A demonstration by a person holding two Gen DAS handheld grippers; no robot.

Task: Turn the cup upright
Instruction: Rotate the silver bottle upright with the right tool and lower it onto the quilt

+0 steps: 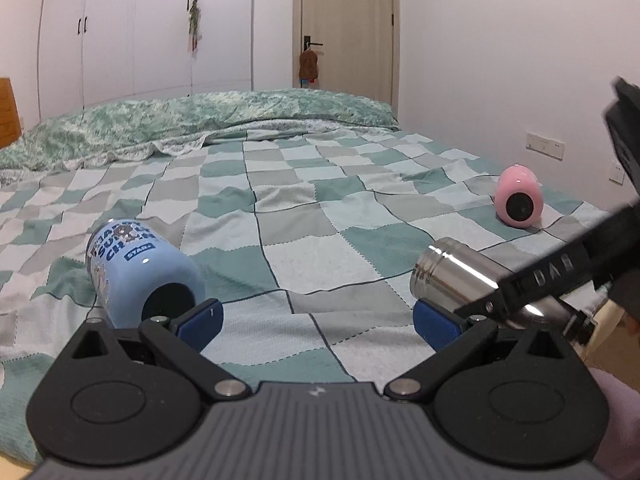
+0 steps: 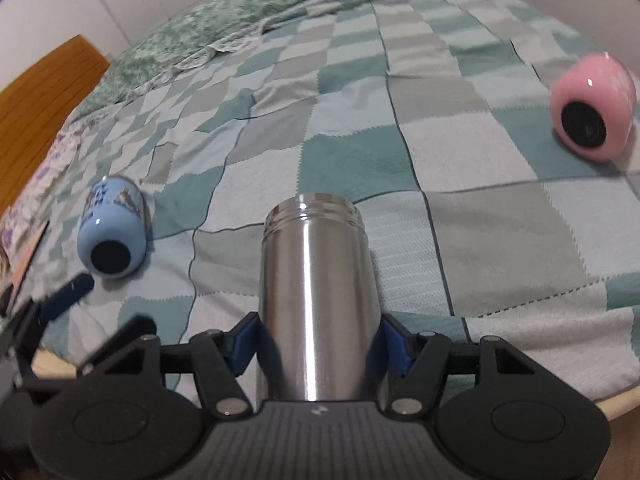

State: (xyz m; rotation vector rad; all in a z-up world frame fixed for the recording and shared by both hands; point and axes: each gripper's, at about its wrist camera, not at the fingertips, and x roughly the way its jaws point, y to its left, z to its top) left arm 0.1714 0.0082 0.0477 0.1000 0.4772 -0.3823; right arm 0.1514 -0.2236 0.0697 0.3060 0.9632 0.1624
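right gripper (image 2: 318, 350): you've got it clamped on the steel cup (image 2: 316, 292), blue pads pressed on both sides of the body near its base end. gripping low like that leaves the rim free, which looks deliberate for a swing to upright.
steel cup: it's lying lengthways along your fingers, threaded open mouth pointing away from you over the bedspread (image 2: 500, 240). in the left view it sits tilted, mouth a little raised; whether it's clear of the cloth i can't tell. not upright yet, so the flip is only starting by my read.
left gripper (image 1: 316, 324): your other tool is spread wide with nothing between the pads, low over the bed near its front edge. it sits between the blue cup and the steel one, touching neither. looks like it's waiting its turn.
blue cup (image 1: 140, 268): on its side just beside your left pad, dark end facing you, printed end away. that's probably your left hand's job.
pink cup (image 1: 519, 196): further off to the right, also tipped over, dark end toward you, well apart from both tools.
risk: smooth shiny metal and a soft wrinkled bed, so set it down flat or it may topple.
far end: rumpled green quilt (image 1: 200, 120), then the wardrobe (image 1: 140, 28) and door (image 1: 346, 20).
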